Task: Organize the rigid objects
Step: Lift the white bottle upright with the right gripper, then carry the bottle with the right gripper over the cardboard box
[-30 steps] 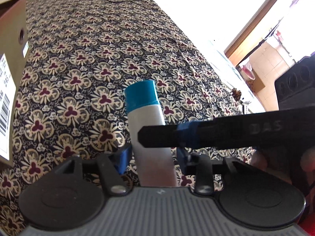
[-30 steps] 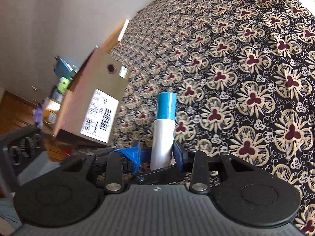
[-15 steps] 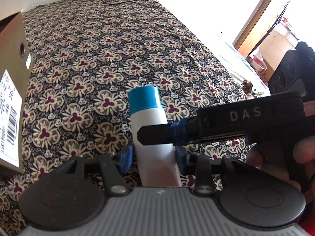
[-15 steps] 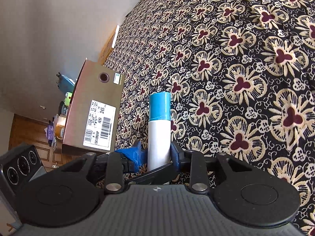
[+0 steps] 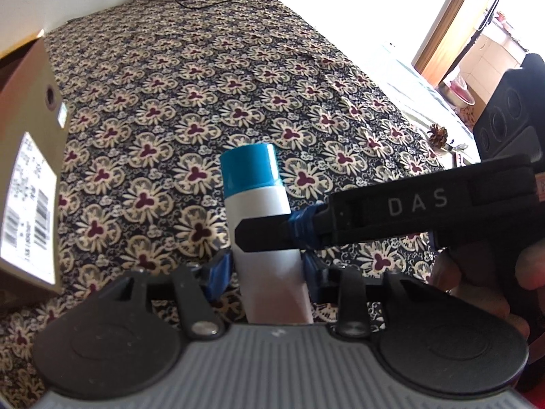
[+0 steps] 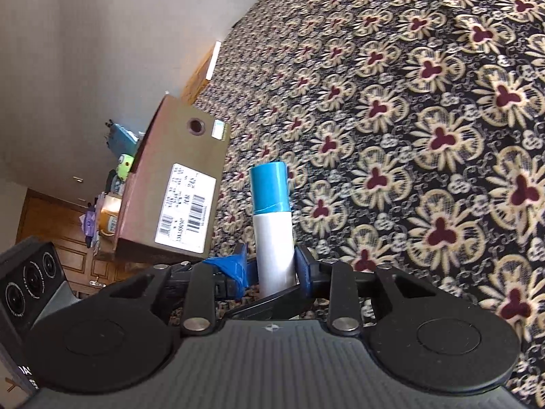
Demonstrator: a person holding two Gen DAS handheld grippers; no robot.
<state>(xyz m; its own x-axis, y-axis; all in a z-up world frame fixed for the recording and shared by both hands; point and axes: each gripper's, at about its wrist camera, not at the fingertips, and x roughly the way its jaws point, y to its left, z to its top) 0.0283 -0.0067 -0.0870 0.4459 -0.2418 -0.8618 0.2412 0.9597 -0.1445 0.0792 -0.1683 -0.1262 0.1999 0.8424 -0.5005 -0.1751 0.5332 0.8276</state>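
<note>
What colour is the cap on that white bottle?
The cap is teal blue, on the white bottle; the left wrist view shows it best.

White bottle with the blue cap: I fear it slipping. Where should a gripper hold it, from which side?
Clamp the white bottle on its straight body below the blue cap, coming level from the side: it is upright, its walls parallel.

A white bottle [image 5: 269, 259] capped in bright turquoise [image 5: 250, 167] stands out against a bed cover [image 5: 211, 85] of near-black cloth printed with cream flowers around maroon centres. A brown cardboard box [image 6: 185, 177] carries a white label [image 6: 185, 213] with black barcodes. Both sets of tongs are black with blue pads [image 5: 218, 272]; white letters mark one.
</note>
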